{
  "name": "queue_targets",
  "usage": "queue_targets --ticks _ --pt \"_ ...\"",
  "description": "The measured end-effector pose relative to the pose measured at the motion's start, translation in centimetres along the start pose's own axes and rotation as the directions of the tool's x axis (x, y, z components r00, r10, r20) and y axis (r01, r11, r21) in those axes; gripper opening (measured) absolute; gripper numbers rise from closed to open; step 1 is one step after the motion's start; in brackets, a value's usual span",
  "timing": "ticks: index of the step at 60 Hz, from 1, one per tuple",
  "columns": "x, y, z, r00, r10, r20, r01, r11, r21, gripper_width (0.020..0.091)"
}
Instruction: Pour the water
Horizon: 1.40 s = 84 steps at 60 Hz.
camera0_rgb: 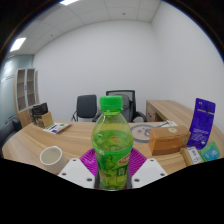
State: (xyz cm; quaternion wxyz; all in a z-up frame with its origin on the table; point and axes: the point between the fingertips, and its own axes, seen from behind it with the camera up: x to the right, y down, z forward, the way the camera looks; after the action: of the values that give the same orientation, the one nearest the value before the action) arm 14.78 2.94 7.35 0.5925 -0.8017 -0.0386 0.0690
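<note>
While the gripper [112, 172] clamps both purple pads [90, 158] against its sides, the green bottle [112, 145] stands upright between the fingers, cap on. Just beside it, a white cup [51, 156] rests on the wooden table [25, 145]. Farther off: blue box [201, 124], then office chairs [118, 103].

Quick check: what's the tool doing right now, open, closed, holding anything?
Tool: closed on the green bottle, both pads pressed against its sides.
</note>
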Motion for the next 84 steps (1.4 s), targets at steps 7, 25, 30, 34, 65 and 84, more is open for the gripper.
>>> queue_targets --ticks 7,25,30,34,65,84 --pt "-0.3 0.3 -0.4 0.999 -0.042 -0.013 0.042 0.999 0.023 0.0412" --pt "-1.4 1.3 -2.7 0.998 -0.04 -0.038 0.038 0.997 -0.064 0.0812" --pt "-1.6 1.8 -4.6 0.996 -0.051 -0.067 0.044 0.995 -0.091 0.0855" --pt "-2.0 2.5 -6.9 0.993 -0.056 -0.102 0.042 0.991 -0.129 0.0856" --pt "-12.8 -3.6 -23.9 0.972 0.068 -0.226 -0.099 0.987 -0.128 0.0867" --pt "-14.5 -4.8 -24.8 0.971 0.074 -0.229 -0.098 0.991 -0.092 0.0858"
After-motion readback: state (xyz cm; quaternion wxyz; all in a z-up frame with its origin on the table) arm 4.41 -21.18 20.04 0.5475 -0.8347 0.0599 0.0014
